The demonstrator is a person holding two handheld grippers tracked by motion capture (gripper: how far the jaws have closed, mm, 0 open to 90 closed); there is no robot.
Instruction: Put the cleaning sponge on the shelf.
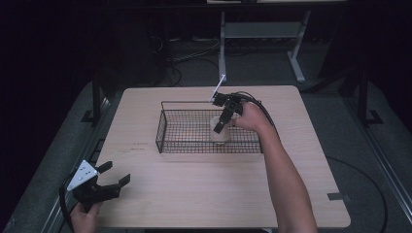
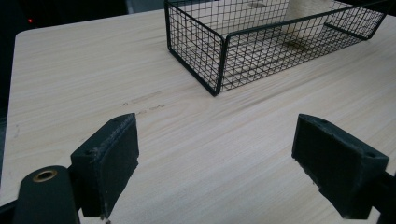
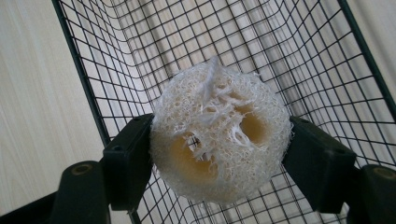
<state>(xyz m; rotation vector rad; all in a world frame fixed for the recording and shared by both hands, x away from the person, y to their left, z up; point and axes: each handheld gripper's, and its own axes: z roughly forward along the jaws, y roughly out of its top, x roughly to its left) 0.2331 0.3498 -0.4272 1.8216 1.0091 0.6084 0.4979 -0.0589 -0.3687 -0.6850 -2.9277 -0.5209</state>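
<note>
From the high view the loofah slice (image 1: 220, 134) is a pale blur inside the one wire basket (image 1: 167, 128), half hidden by the right tongs (image 1: 221, 125). The right gripper view shows its fibrous holes, pinched between both jaws. The left tongs (image 1: 115, 175) hang spread over the counter (image 1: 194, 189).

Spread tongs (image 2: 215, 163) before wire basket (image 2: 219, 51)
</note>
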